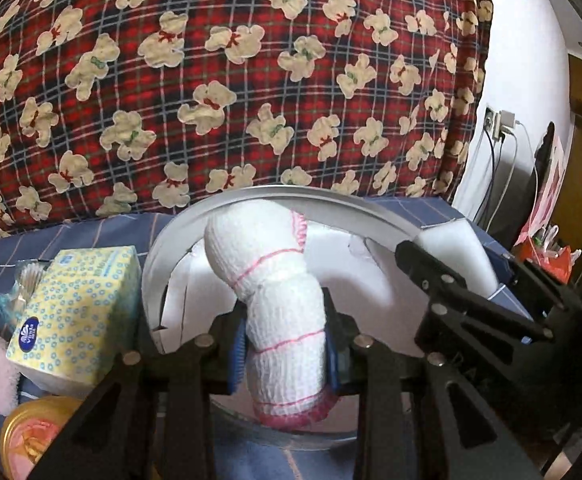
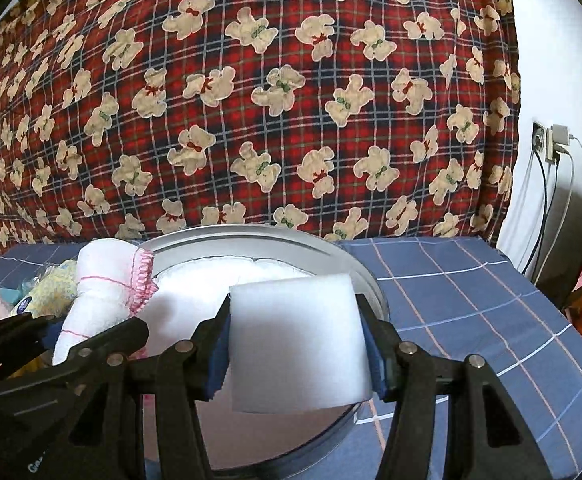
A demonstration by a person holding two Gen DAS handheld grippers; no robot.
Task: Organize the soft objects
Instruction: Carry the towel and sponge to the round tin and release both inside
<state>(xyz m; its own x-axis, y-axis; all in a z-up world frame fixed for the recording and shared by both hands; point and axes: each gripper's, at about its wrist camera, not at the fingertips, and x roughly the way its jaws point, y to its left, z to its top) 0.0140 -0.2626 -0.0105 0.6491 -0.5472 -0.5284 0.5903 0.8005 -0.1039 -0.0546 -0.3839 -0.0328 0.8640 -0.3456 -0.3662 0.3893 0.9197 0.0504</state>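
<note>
Left wrist view: the left tool (image 1: 287,354) is clamped on a rolled white cloth (image 1: 281,304) with pink stitching. The roll rises from between the pads and arches over the round tin (image 1: 371,206), the landmark here, which sits on the blue checked bed sheet (image 1: 91,232). A yellow tissue pack (image 1: 79,312) lies just left of the tin. The cloth appears light and soft; it bends under its own weight, so a mid-roll grip is advisable to prevent unrolling.

Right wrist view: the right tool (image 2: 297,354) grips a white foam block (image 2: 299,340) by its two side faces, above the near right edge of the tin. The block appears light and compressible; gentle pressure should suffice. The cloth roll hangs at the tin's left edge.
</note>
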